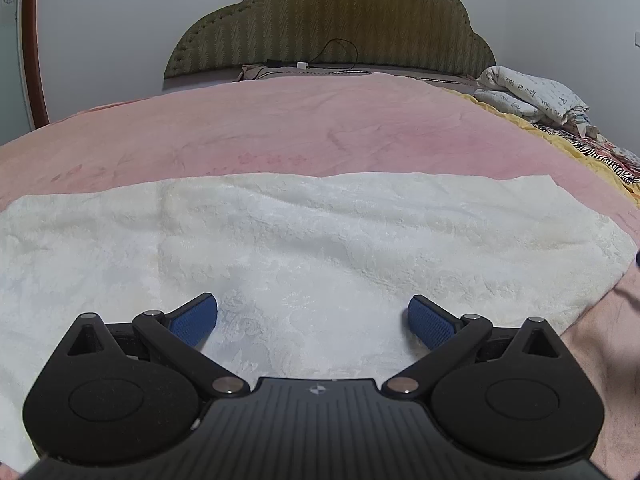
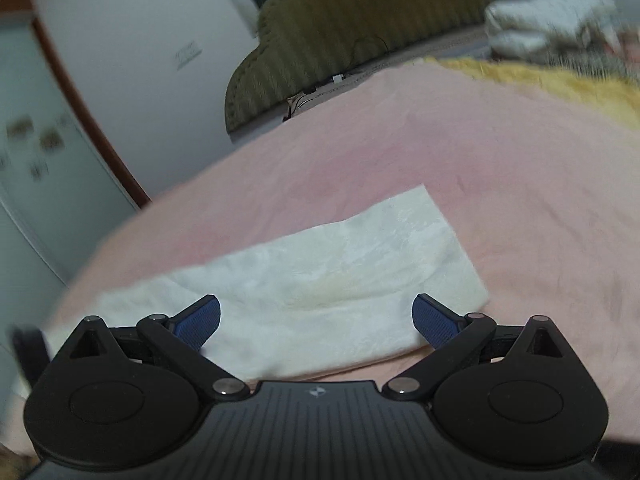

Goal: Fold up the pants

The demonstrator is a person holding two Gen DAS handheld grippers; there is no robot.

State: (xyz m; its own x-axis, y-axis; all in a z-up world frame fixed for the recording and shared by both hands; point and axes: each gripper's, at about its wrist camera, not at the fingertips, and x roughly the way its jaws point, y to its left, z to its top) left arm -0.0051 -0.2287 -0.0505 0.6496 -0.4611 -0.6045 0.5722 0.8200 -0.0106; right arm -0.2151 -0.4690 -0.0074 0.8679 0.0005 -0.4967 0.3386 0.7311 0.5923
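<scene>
Both wrist views, one moment. The left gripper (image 1: pixel 313 322) hovers low with its blue pads (image 1: pixel 192 320) spread wide and nothing between them; the white pants (image 1: pixel 304 248) lie flat directly beneath and ahead of it, stretching past it on either side across the pink blanket (image 1: pixel 320 128). The right gripper (image 2: pixel 316 322) is likewise spread wide and empty. In its view the pants (image 2: pixel 320 280) run from under its left finger out ahead to a squared end lying ahead and slightly right of it. This view is motion-blurred, so whether that end is a waistband or leg cuffs cannot be settled.

Judged step: the garment appears already laid lengthwise as a long strip, and the next fold calls for a grasp at one end. To do it well, each gripper should take a corner of the same end, pinching every layer of the plush fabric, then lift only enough to clear the surface and carry the end over to meet the other end, edges aligned. Thick pile may slip between layers, so a deep bite is advisable.

Readable marks: script print shows on the bundled bedding (image 1: pixel 532 96) far ahead and right of the left gripper, too small to read. A small emblem sits on each gripper body.
</scene>
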